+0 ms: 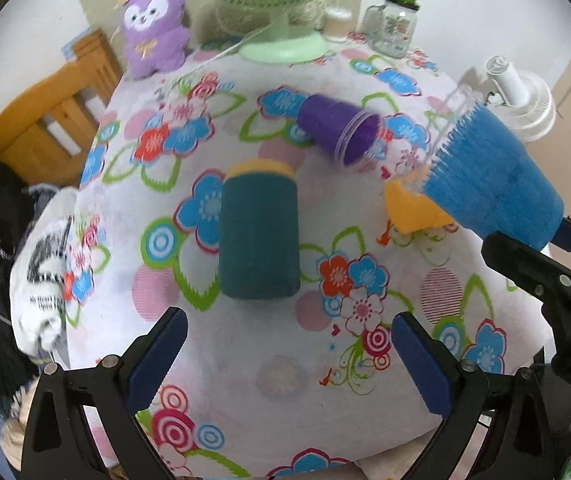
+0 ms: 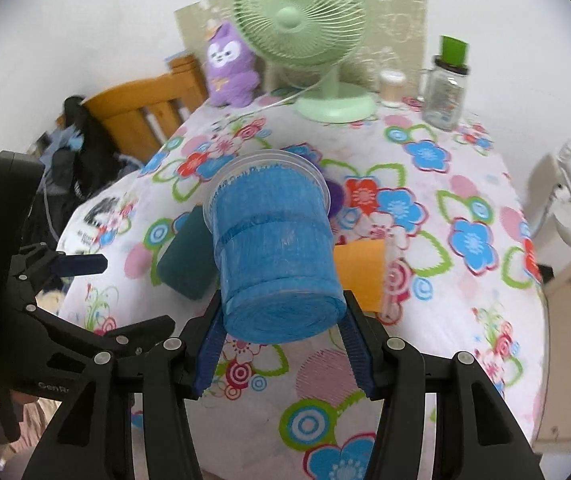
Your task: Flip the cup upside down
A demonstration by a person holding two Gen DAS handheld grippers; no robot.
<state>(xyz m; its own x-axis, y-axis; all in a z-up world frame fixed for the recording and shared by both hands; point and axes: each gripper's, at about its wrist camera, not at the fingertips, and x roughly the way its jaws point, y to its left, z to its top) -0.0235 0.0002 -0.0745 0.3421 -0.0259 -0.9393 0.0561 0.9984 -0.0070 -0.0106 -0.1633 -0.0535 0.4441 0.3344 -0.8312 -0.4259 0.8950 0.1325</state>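
surface (image 1: 245, 380): round, covered in a white floral cloth – carries everything; wooden chair (image 1: 45, 120) beside it, white wall behind.
green fan (image 2: 299, 20): standing at the far edge, purple plush (image 2: 231, 68) to its left, glass jar with green lid (image 2: 445, 84) to its right – all well clear of the work zone.
blue cup (image 2: 277, 248): off the surface, tilted with its mouth pointing away and its base toward the right tongs (image 2: 285, 344). Tongs pinch the base end on both sides, probably so the rim stays free to land mouth-down.
teal cup (image 1: 259, 232): on its side in front of the left tongs (image 1: 289, 364), mouth direction unclear.
purple cup (image 1: 337, 128): on its side further back, open end toward the right.
yellow cup (image 1: 413, 208): mostly hidden behind the blue one; orientation cannot tell.
left tongs: spread wide, holding nothing – hovering near the teal cup.
status: my read – flip mid-way, blue cup needs more rotation before set-down.
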